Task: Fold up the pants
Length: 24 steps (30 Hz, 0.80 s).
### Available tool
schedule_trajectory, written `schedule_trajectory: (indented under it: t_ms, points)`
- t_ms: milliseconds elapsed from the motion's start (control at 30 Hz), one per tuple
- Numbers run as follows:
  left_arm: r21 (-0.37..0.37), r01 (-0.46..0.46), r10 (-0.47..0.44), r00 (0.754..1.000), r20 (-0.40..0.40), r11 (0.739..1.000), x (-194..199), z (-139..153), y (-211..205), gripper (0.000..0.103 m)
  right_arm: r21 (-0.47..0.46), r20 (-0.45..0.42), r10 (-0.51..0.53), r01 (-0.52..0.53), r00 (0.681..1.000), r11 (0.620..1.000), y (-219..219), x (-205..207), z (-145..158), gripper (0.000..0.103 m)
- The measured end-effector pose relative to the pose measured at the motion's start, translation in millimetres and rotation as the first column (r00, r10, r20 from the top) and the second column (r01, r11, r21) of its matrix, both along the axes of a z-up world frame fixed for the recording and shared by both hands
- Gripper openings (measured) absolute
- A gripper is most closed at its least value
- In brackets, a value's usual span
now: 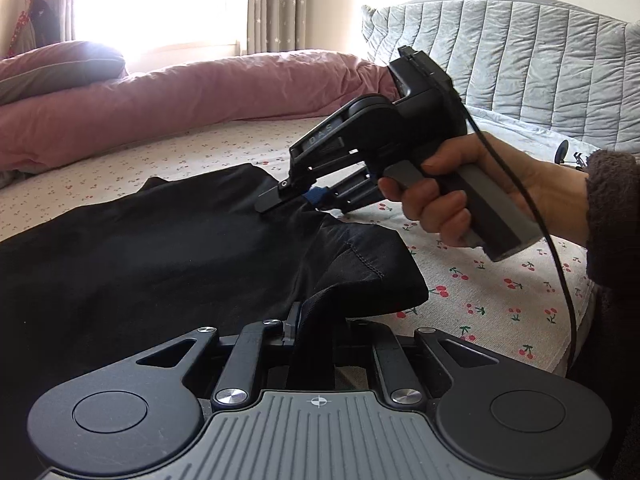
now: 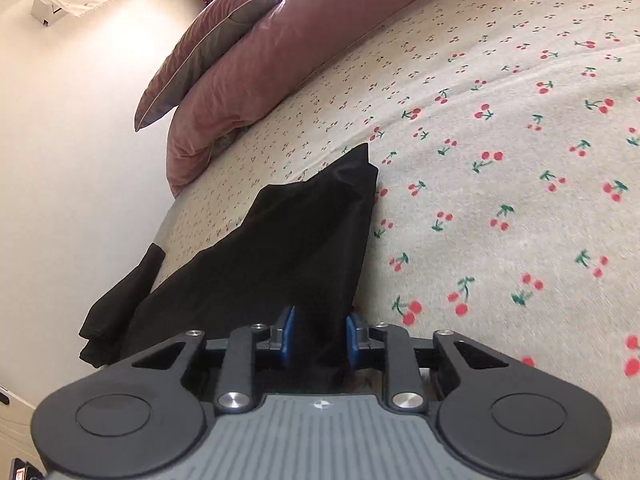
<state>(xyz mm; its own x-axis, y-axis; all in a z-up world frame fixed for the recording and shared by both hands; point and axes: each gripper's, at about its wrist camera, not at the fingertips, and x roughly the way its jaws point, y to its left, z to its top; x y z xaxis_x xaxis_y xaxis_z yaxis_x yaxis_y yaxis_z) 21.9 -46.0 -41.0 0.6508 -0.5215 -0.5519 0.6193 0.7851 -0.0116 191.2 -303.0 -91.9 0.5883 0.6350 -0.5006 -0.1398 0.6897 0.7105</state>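
L claw point(image 1: 298, 330) + R claw point(image 2: 319, 338) clamped.

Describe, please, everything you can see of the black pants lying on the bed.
The black pants are a matte, soft-looking fabric, lying crumpled across the cherry-print sheet. A stitched hem shows along one turned-over edge near the right. In the right wrist view one end hangs over the bed's edge. The right claw is at a raised fold of cloth; the left claw has fabric bunched between its fingers.

Your pants point(image 1: 160, 248) lie on the bed point(image 1: 500, 292), near you and to the left. The quilt point(image 1: 200, 96) lies behind them, the headboard point(image 1: 520, 64) far right.
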Motion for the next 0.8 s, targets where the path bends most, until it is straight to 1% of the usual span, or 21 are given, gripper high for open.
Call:
schedule_trajectory:
  t_ms: [67,100,133,200,233,367,467,600,700,800]
  points:
    - [-0.008,-0.005,0.005,1.000,-0.003,1.000,1,0,2,0.007,-0.004,0.005,-0.004,0.004,1.000,1.000,5,12,-2,0.001]
    - [-0.011,-0.012,0.012,1.000,-0.001,1.000,1,0,2,0.004,0.003,0.001,-0.004,0.004,1.000,1.000,6,16,-3,0.001]
    - [-0.018,-0.016,0.016,1.000,-0.008,1.000,2,1,3,0.003,0.000,0.005,-0.004,0.004,1.000,1.000,8,16,-2,0.001]
    - [-0.042,-0.026,0.025,0.999,-0.034,0.999,3,6,2,0.002,-0.077,0.050,0.009,-0.005,0.999,0.997,13,11,10,0.000]
    - [-0.053,-0.028,0.026,0.999,-0.039,0.998,3,9,0,0.002,-0.084,0.062,0.005,0.000,0.998,0.996,12,9,14,0.000]
    - [-0.114,-0.009,0.003,0.998,-0.056,0.993,-1,22,-14,0.002,-0.061,0.066,-0.025,0.029,0.998,0.998,-13,1,18,0.000]
    - [-0.158,0.025,-0.037,0.997,-0.072,0.987,-5,28,-27,0.002,-0.048,0.051,-0.062,0.064,0.997,0.997,-40,-13,19,0.000]
    - [-0.225,0.075,-0.102,0.989,-0.110,0.972,-11,29,-47,0.001,-0.016,0.025,-0.136,0.137,0.990,0.990,-80,-41,18,0.000]
    - [-0.251,0.118,-0.153,0.980,-0.124,0.961,-14,29,-62,0.001,0.012,0.000,-0.197,0.197,0.980,0.980,-104,-64,18,0.000]
    - [-0.271,0.141,-0.181,0.975,-0.129,0.952,-12,33,-68,0.001,0.033,-0.023,-0.246,0.247,0.969,0.969,-121,-83,17,0.000]
